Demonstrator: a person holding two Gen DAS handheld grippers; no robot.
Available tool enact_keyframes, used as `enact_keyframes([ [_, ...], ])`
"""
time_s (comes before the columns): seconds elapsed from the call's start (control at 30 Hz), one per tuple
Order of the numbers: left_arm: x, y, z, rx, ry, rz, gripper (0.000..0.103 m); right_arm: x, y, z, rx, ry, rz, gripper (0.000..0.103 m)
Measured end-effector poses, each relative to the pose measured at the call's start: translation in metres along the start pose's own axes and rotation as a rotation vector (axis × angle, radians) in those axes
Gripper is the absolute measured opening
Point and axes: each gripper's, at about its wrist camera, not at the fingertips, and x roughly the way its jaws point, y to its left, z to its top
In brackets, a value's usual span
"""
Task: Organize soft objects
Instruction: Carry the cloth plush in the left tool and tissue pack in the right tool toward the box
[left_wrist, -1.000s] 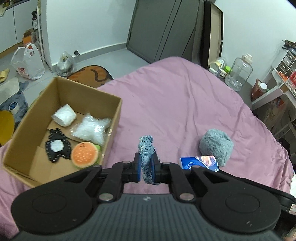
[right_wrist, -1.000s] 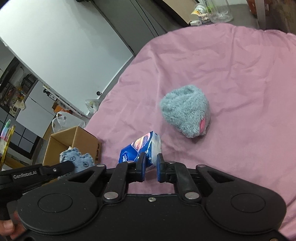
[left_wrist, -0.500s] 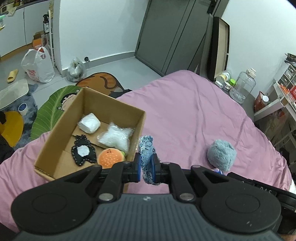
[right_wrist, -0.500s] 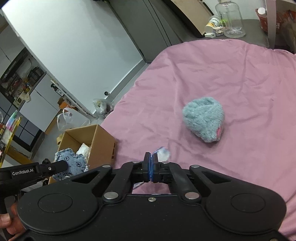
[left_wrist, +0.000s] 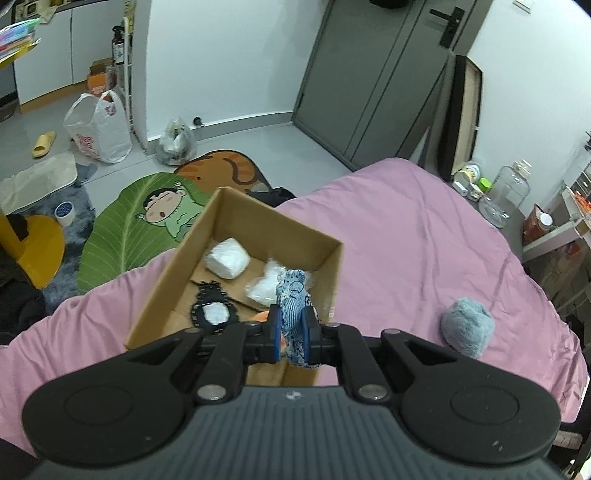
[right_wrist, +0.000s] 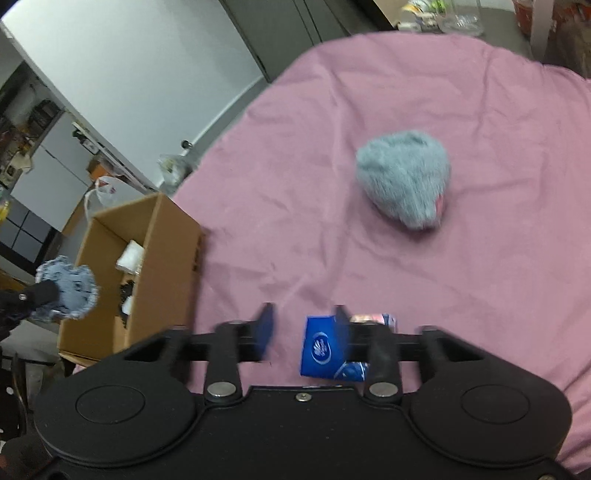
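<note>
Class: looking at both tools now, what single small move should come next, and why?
Probably open the left tool: it is shut on the denim patch, which hangs over the box. The right tool, whose jaws just opened, stands open around the blue pack.

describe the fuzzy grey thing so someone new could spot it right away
Start from the pink bedspread that fills most of the view. To the right of the cardboard box, the fuzzy grey plush lies alone on open fabric. It is the only furry, rounded item, unlike the glossy blue tissue pack nearer the camera.
</note>
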Motion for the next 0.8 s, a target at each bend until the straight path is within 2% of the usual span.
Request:
enact_keyframes([
  [0.03,0.002,0.003,0.0,-0.003,0.003,0.004,0.01,0.003,0.001,-0.002,-0.004,0.01,-0.008,0.054],
  [0.1,0.005,0.01,0.0,-0.013,0.01,0.014,0.01,0.009,0.003,-0.004,-0.006,0.027,-0.021,0.074],
  [0.2,0.011,0.019,-0.001,-0.03,0.022,0.028,0.01,0.014,0.01,-0.008,-0.04,0.022,-0.055,0.09],
  [0.67,0.029,0.053,0.0,-0.071,0.05,0.128,0.011,0.06,0.018,-0.023,-0.121,0.141,-0.172,0.093],
  [0.73,0.03,0.056,0.0,-0.071,0.051,0.137,0.011,0.063,0.02,-0.024,-0.137,0.147,-0.183,0.088],
  [0.8,0.034,0.06,-0.002,-0.076,0.065,0.14,0.011,0.065,0.021,-0.026,-0.158,0.156,-0.193,0.074],
])
